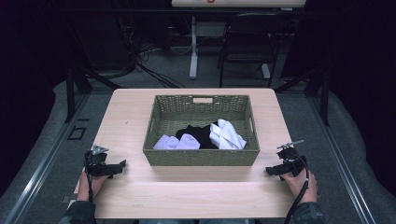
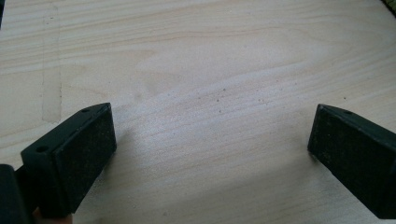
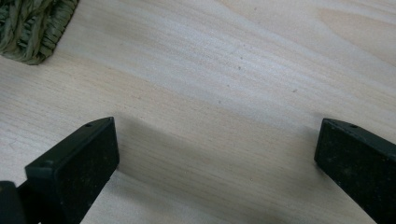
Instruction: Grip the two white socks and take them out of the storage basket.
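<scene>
Grippers sit nearest to us, one in each hand at the front corners of the wooden table (image 1: 196, 196), and we read this as a resting stance: our left gripper (image 1: 119, 166) lies low at the left edge with its jaws aimed inward to the middle, and our right gripper (image 1: 271, 171) mirrors it on the other side. Both are spread wide with nothing between the jaws; the left gripper view shows its two black pads far apart over bare wood grain, and the right gripper view shows the same, with a corner of woven fibre at its upper left. We judge the hands are parked to either side so that the space in front of the basket (image 1: 201, 157) is free and either tool can go in. Past the grippers, in the middle of the table, stands that olive wicker basket, a rectangle whose long axis runs left to right across our view, its handle slot on the far wall. Inside, toward the near side, lie folded white cloths (image 1: 226, 134) on the right, smaller white pieces (image 1: 177, 142) on the left, and a black garment (image 1: 201, 134) between them. Beyond the table we see a dim floor with cables and a chair (image 1: 245, 42).
</scene>
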`<action>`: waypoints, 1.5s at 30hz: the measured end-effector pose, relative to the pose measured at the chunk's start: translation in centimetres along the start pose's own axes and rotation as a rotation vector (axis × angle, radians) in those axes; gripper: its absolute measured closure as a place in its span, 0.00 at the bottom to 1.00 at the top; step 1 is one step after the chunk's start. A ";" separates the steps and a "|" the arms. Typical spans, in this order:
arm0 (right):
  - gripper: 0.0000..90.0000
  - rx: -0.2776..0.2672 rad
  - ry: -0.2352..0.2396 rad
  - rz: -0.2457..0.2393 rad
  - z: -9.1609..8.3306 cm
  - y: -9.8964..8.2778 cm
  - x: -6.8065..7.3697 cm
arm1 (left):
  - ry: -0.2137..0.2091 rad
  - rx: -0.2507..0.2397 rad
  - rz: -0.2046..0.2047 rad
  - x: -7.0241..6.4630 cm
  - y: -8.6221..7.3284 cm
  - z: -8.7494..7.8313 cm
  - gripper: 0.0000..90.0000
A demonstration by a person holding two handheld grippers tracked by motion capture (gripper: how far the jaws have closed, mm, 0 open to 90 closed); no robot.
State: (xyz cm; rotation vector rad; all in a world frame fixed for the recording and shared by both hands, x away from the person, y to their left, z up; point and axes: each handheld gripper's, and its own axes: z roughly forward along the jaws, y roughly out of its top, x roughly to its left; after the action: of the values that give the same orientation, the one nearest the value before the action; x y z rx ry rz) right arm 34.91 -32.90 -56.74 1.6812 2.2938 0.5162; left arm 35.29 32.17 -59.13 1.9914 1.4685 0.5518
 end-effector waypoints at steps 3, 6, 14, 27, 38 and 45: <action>0.00 -0.003 -0.001 -0.002 0.0 0.0 0.0 | 0.000 0.000 0.000 0.0 0.0 0.0 0.01; 0.00 -0.003 -0.001 -0.003 0.0 0.0 0.0 | 0.000 0.000 0.000 0.0 0.0 0.0 0.01; 0.00 0.002 -0.001 -0.006 0.0 0.1 0.0 | 0.000 0.000 0.000 0.0 0.0 0.0 0.01; 0.00 0.027 0.011 -0.032 0.2 0.7 -0.1 | 0.000 0.000 0.000 0.0 0.0 0.0 0.01; 0.00 0.056 0.034 -0.041 0.1 0.9 0.0 | 0.001 -0.001 -0.003 0.0 0.0 0.0 0.01; 0.00 0.048 0.074 -0.032 -1.2 1.2 -0.5 | 0.002 -0.001 -0.003 0.0 0.0 0.0 0.01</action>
State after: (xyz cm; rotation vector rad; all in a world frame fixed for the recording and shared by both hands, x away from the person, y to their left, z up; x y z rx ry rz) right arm 35.61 -33.20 -55.11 1.6707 2.3996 0.5296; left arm 35.25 32.15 -59.14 1.9882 1.4723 0.5530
